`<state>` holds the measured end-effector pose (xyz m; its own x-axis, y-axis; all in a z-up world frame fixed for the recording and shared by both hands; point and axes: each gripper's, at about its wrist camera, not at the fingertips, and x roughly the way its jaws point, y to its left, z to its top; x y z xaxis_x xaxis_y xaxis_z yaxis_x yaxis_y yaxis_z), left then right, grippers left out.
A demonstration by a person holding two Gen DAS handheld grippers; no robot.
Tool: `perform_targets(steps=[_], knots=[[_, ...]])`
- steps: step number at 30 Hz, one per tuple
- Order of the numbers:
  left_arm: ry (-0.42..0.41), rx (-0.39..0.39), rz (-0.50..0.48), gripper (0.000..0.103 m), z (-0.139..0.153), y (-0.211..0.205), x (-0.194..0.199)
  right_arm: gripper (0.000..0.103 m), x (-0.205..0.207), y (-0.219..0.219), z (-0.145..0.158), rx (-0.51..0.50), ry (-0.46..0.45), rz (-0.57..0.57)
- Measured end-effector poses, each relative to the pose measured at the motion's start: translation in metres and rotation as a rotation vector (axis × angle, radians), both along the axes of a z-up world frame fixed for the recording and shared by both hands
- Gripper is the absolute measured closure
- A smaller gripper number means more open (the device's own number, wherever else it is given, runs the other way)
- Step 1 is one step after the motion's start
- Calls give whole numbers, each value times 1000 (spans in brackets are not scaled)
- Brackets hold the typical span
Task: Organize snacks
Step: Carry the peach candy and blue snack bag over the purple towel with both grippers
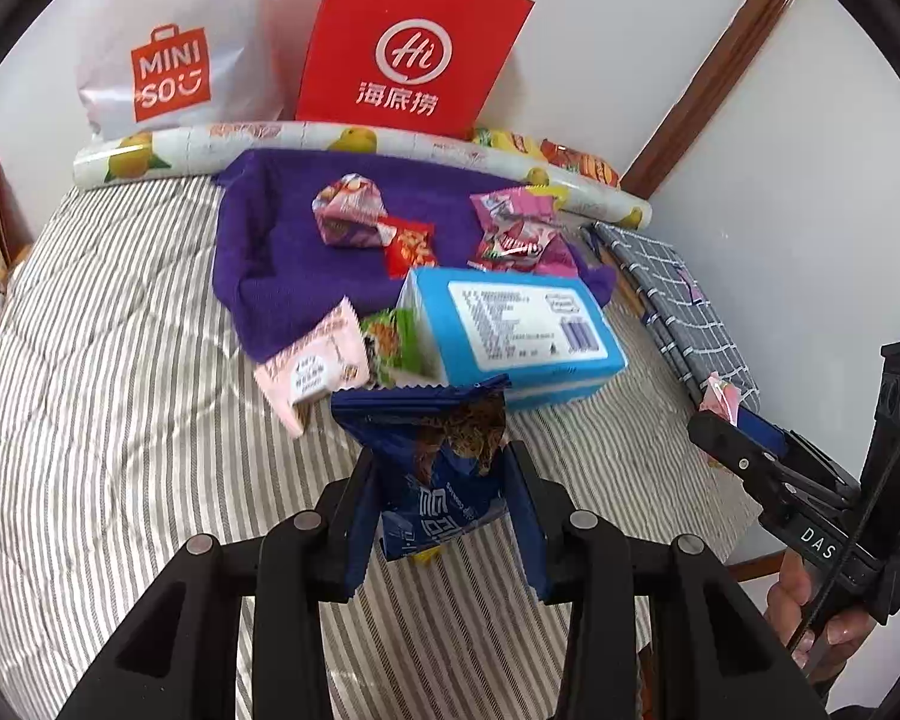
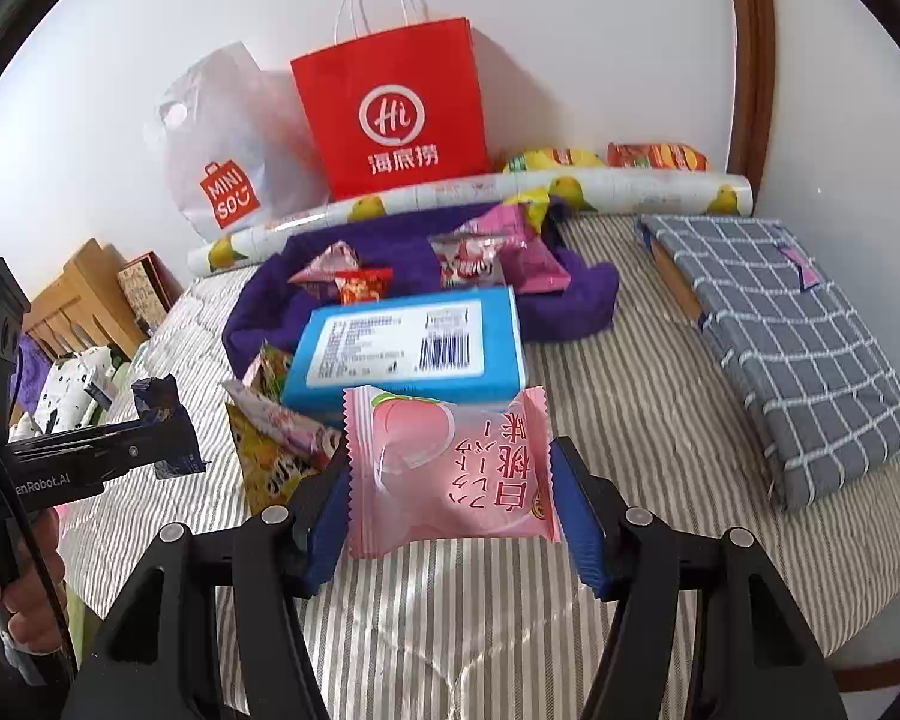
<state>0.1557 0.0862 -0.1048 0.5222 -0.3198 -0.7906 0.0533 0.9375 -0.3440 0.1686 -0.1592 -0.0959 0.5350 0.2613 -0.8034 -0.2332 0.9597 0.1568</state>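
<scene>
My left gripper is shut on a dark blue snack packet, held above the striped bed cover. In the right wrist view that gripper and its blue packet show at the left. My right gripper is shut on a pink peach-print packet, its blue pads pressing both side edges. Ahead lies a light blue box label up. Beside it lie a pale pink packet and a green one. More snacks sit on a purple towel.
A red paper bag and a white plastic bag lean on the wall behind a lemon-print roll. A folded grey checked cloth lies at the right. More snack bags sit in the corner.
</scene>
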Motion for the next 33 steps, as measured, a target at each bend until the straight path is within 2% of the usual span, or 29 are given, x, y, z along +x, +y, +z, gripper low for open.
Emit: perform_targets(steps=[21,33], knots=[[-41,-5,-38,65,27,-16,48,45,44,8,24,0,-65,19],[-83,12,-27,65,49,-9,82,45,75,22,39,22,-87,59]])
